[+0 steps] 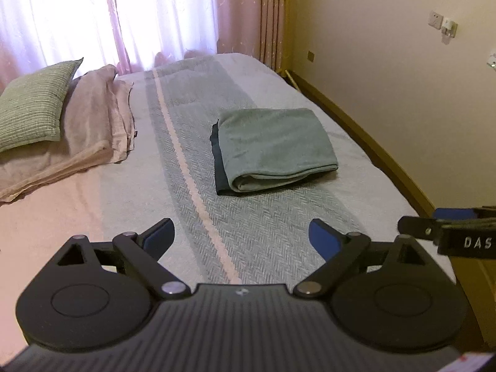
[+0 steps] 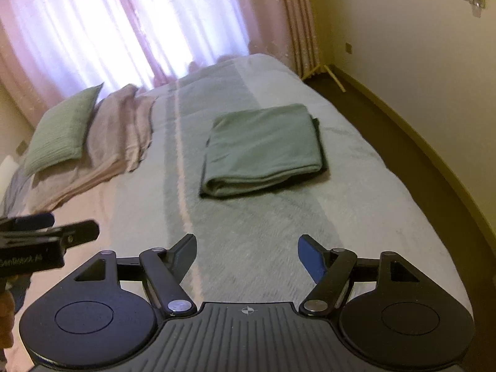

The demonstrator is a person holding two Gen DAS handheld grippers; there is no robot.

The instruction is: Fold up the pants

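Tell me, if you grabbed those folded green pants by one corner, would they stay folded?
Probably not. The pants look like soft, thick cloth with rounded folds, so a lifted corner would likely droop and unfold. They seem unlikely to roll or slide, lying flat on the textured bedspread.

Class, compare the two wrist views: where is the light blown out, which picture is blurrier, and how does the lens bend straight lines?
Left wrist view: curtains blown out white, folded pants fairly sharp, bed edge bowed. Right wrist view: curtains equally glaring, pants and pillow softly smeared, wall base curved.
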